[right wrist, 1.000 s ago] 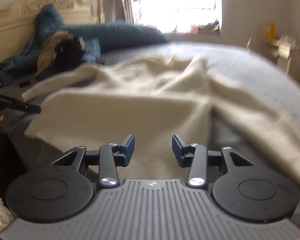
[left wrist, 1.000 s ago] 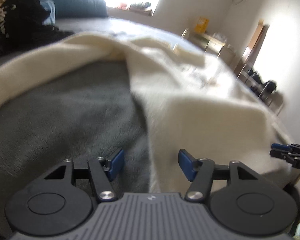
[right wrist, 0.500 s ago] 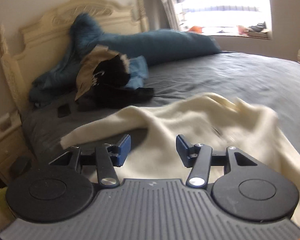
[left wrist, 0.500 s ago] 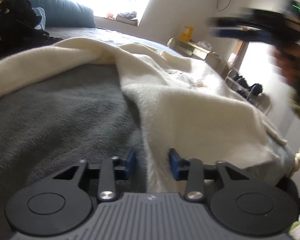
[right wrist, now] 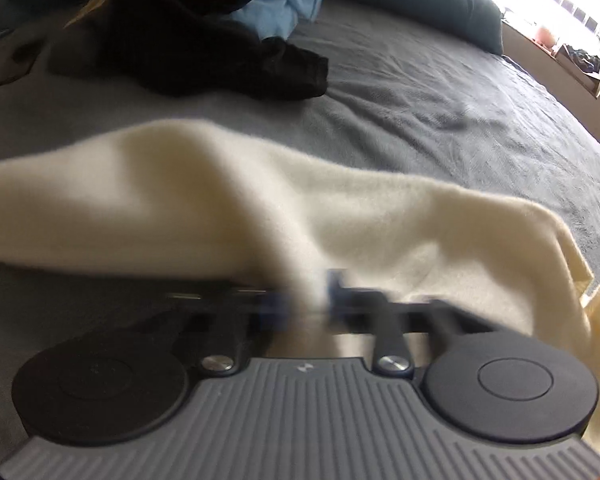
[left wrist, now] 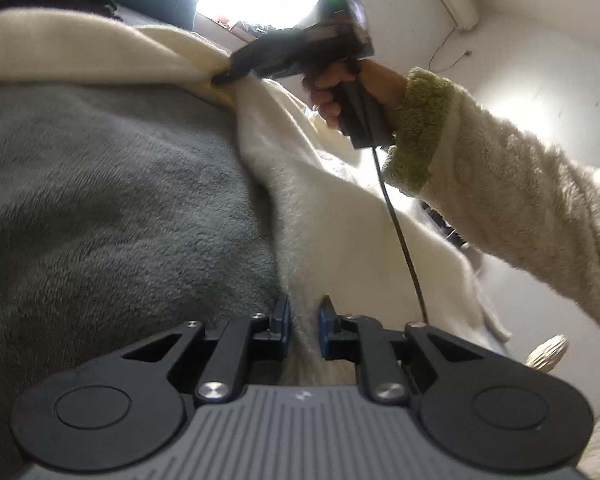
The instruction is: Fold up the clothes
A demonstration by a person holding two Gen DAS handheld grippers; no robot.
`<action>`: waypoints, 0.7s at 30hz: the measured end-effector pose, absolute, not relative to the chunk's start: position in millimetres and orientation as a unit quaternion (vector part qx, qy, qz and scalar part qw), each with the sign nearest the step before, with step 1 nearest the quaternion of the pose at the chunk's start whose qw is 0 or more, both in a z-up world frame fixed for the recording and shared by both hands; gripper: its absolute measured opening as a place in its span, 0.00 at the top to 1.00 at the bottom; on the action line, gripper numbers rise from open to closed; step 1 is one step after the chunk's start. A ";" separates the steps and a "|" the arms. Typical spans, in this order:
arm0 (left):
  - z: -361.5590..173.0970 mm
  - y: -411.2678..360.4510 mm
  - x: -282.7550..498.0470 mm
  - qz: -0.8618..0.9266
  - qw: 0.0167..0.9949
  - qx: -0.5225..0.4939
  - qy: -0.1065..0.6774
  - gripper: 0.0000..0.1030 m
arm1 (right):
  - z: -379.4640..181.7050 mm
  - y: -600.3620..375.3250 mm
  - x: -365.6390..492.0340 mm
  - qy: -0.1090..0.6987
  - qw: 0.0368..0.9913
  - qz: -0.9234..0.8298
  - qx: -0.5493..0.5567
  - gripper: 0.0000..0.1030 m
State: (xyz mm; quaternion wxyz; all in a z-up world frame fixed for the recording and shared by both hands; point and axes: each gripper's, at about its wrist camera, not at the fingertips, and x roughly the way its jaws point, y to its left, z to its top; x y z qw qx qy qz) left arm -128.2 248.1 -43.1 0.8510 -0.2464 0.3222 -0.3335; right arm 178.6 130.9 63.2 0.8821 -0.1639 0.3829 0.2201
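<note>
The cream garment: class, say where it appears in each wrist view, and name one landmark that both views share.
Left wrist: the cream garment runs from upper left down the centre to the left gripper, whose jaws have just closed on it.
Right wrist: it crosses the middle of the picture, pinched by the right gripper, which has also just closed.
Shared landmark: the grey blanket under it.

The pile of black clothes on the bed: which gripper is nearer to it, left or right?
Right. The right gripper pinches the cream garment just below the black clothes. The left gripper holds the same garment's near edge, farther away.
</note>
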 end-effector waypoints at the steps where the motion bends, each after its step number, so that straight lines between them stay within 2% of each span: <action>1: -45.8 250.9 -128.1 -0.337 0.847 -0.257 0.322 0.88 | 71.6 126.3 179.6 0.375 0.888 0.225 -0.142 0.90; 7: -53.7 261.7 -130.2 -0.343 0.833 -0.291 0.323 0.91 | 99.2 111.3 203.2 0.347 0.906 0.240 -0.034 0.90; 12: -53.2 260.5 -133.0 -0.338 0.834 -0.290 0.326 0.91 | 63.6 134.3 222.8 0.368 0.899 0.235 -0.023 0.90; 15: -52.9 261.1 -132.5 -0.334 0.831 -0.297 0.332 0.91 | 36.2 142.0 234.5 0.393 0.892 0.225 -0.001 0.87; 18: -54.7 262.9 -128.8 -0.334 0.819 -0.317 0.343 0.90 | 40.1 135.1 235.8 0.402 0.886 0.229 0.029 0.85; 20: -56.0 264.1 -125.7 -0.333 0.811 -0.329 0.351 0.88 | 55.0 122.8 230.6 0.414 0.878 0.235 0.042 0.78; 21: -55.3 264.0 -125.1 -0.333 0.810 -0.328 0.353 0.88 | 66.9 113.3 223.5 0.415 0.877 0.237 0.046 0.69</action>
